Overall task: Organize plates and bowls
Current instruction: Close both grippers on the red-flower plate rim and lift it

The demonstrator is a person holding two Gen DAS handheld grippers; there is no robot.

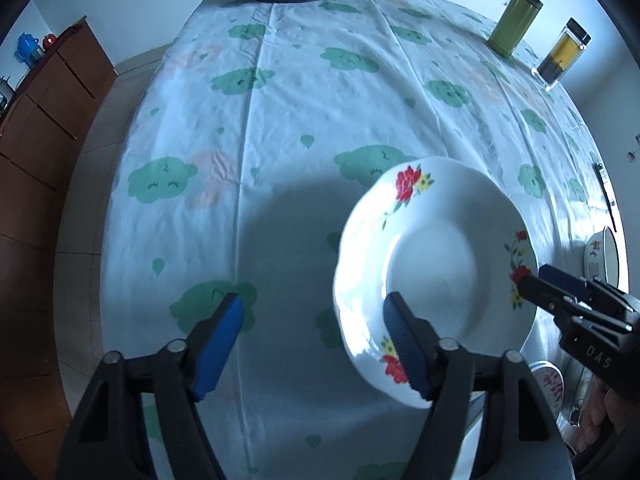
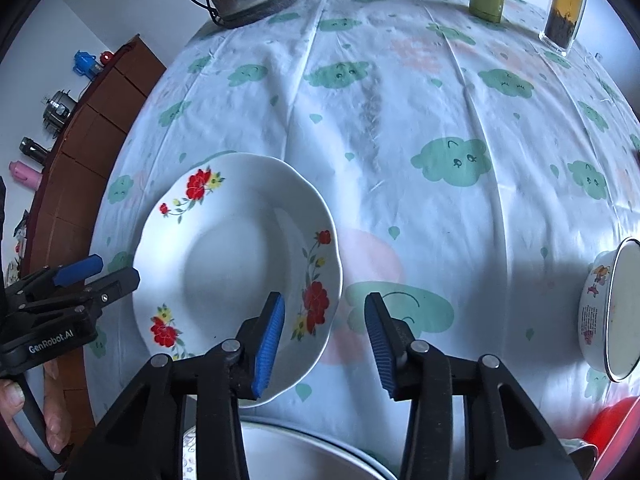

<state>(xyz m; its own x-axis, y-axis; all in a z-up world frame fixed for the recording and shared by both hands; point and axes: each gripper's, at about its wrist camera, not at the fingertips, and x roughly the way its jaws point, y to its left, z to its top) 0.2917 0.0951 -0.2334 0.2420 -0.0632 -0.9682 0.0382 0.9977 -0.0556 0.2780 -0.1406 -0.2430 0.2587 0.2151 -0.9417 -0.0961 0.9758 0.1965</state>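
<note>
The floral soup plate (image 1: 436, 264) is lying on the cloud-print tablecloth (image 1: 280, 120). The left gripper (image 1: 316, 344) and right gripper (image 2: 326, 344) are both gaping (each straddling its rim, not pinching).

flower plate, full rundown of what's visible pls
The flower plate is a white, glossy, ceramic-looking deep plate with a scalloped rim, a sunken round well and three sprays of red and yellow flowers on the rim. It is empty and looks unchipped. It lies right side up on the cloud-print tablecloth. The left gripper and right gripper each straddle its rim, one blue finger over the plate and one outside; contact cannot be told.
</note>
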